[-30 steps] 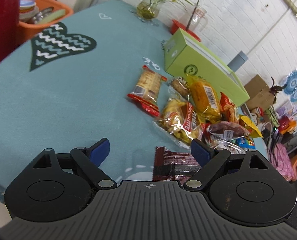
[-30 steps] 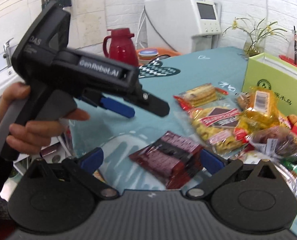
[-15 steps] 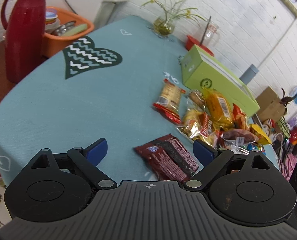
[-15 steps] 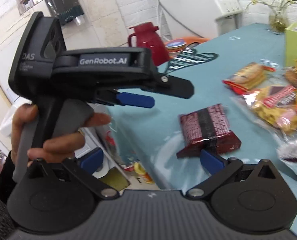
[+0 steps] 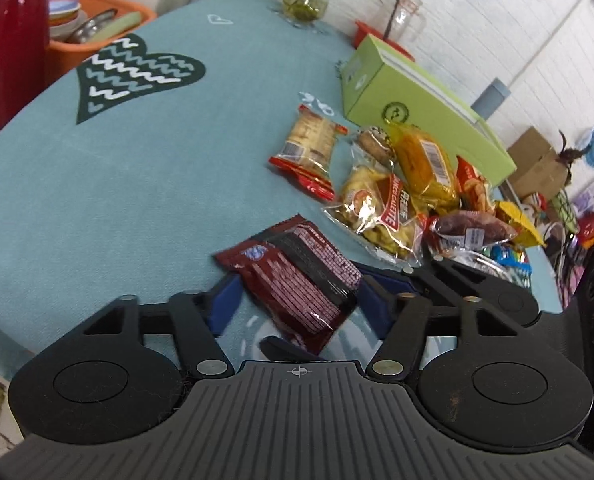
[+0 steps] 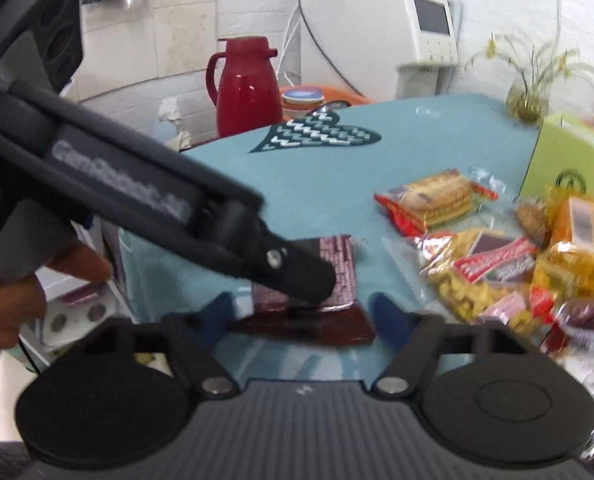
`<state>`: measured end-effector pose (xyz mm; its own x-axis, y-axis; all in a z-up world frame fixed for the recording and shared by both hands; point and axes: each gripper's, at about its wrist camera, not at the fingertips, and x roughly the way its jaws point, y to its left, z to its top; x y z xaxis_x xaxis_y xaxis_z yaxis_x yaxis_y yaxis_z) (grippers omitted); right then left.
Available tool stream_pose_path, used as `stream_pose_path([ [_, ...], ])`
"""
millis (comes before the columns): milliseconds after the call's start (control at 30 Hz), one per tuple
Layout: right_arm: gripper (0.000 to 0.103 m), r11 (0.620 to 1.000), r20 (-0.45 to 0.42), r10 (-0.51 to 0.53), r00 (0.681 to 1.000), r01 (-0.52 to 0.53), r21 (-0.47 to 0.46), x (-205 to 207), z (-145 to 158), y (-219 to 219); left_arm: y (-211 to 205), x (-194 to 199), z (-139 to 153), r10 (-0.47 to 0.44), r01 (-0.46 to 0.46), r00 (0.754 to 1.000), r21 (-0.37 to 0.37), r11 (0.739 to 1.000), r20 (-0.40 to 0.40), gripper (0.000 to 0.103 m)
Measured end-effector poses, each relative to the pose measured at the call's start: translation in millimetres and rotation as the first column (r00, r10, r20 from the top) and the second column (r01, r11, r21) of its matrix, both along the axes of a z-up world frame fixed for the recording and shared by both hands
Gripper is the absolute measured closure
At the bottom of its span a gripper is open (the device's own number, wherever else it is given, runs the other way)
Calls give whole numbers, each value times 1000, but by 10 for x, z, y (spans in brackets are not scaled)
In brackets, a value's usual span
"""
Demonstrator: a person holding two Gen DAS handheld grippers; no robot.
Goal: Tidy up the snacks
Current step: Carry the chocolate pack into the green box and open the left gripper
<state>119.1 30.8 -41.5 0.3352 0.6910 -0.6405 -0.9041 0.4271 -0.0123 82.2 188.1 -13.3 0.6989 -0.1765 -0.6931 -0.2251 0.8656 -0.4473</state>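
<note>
Dark-red wafer packet [image 5: 297, 280] lies on the teal tablecloth [image 5: 137, 184] between both claws. We see the left gripper [image 5: 297, 304] and right gripper [image 6: 301, 316] angled downward, jaws just narrowed around it; whether the pads press we cannot tell. Only the right view shows the hand [image 6: 13, 304].

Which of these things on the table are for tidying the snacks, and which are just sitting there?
For the job: dark red snack pack, cracker pack, pile of snack bags, green box, maybe.

Just sitting there: red flask, orange basin, plant vase, white machine.
</note>
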Motion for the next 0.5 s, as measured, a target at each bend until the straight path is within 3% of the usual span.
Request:
stream_pose_path([
  [67, 42, 1000, -5, 13, 1000, -13, 0, 6, 8, -8, -4, 28, 16, -3, 3, 1000, -13, 1000, -4, 71],
  [233, 43, 998, -22, 5, 1000, -3, 60, 182, 211, -65, -18, 194, 363, -22, 22, 997, 7, 1000, 73, 72],
  [500, 39, 978, 60, -79, 995, 66, 196, 697, 759, -259, -429, 865, 1126, -163, 96, 949, 244, 965, 270, 73],
])
